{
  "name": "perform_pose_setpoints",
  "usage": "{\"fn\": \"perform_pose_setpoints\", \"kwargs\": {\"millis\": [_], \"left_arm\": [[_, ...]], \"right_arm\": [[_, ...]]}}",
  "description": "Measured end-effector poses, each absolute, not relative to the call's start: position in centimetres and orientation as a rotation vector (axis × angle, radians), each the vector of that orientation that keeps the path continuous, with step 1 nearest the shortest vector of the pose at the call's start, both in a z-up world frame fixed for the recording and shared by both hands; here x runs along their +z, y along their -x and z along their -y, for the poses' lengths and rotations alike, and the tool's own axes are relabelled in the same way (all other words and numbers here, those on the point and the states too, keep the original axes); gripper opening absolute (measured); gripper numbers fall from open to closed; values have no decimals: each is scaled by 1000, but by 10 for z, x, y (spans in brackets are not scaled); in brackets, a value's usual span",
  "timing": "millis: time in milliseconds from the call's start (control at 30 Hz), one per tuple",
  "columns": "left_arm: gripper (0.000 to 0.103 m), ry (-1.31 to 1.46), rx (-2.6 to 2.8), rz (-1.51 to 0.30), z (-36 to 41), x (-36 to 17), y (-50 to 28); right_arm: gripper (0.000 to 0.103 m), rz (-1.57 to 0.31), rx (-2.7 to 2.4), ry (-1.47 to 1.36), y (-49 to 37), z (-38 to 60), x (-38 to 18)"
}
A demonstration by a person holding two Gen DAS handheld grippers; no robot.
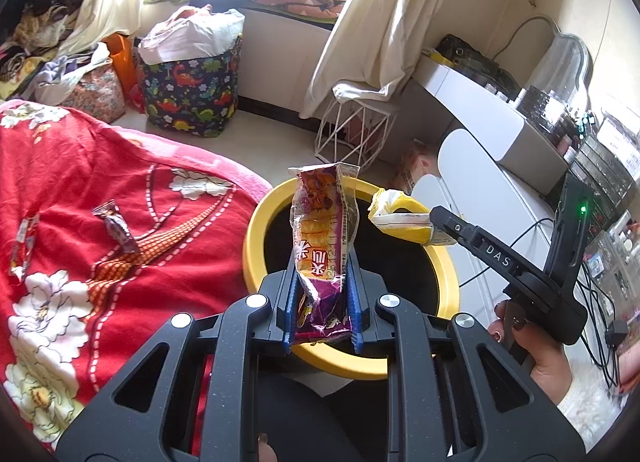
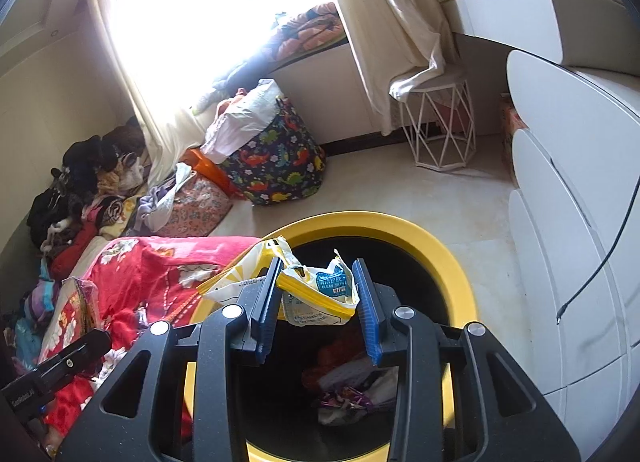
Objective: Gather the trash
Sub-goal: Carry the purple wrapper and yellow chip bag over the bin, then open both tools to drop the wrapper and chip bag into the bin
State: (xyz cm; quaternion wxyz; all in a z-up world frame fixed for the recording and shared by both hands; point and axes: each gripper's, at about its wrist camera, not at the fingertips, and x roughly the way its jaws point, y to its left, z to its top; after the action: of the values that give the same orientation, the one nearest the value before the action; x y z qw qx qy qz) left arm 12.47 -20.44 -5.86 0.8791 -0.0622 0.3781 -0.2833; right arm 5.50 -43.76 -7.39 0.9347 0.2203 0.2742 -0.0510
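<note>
My left gripper (image 1: 322,302) is shut on a purple and orange snack wrapper (image 1: 322,230), held upright over the near rim of a yellow trash bin (image 1: 256,230). My right gripper (image 2: 318,302) holds a yellow and white wipes packet (image 2: 320,296) above the same bin (image 2: 440,258); its blue pads stand apart with the packet between them. The right gripper also shows in the left wrist view (image 1: 434,224) with the packet (image 1: 400,218). Several wrappers (image 2: 352,386) lie inside the bin. A dark candy wrapper (image 1: 117,227) and a clear wrapper (image 1: 23,246) lie on the red blanket (image 1: 80,182).
The bed with the red floral blanket (image 2: 132,278) touches the bin's left side. A dinosaur-print basket (image 1: 188,90), a white wire stool (image 1: 352,130) and curtains stand behind. White cabinets (image 2: 568,222) and cables (image 1: 600,322) are on the right.
</note>
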Motion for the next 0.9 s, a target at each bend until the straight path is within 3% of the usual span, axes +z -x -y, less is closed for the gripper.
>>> {"fn": "perform_pose_setpoints", "kwargs": {"millis": [900], "left_arm": [[15, 71, -655, -869, 249, -90, -142]], "right_arm": [[37, -555, -169, -463, -54, 454, -79]]}}
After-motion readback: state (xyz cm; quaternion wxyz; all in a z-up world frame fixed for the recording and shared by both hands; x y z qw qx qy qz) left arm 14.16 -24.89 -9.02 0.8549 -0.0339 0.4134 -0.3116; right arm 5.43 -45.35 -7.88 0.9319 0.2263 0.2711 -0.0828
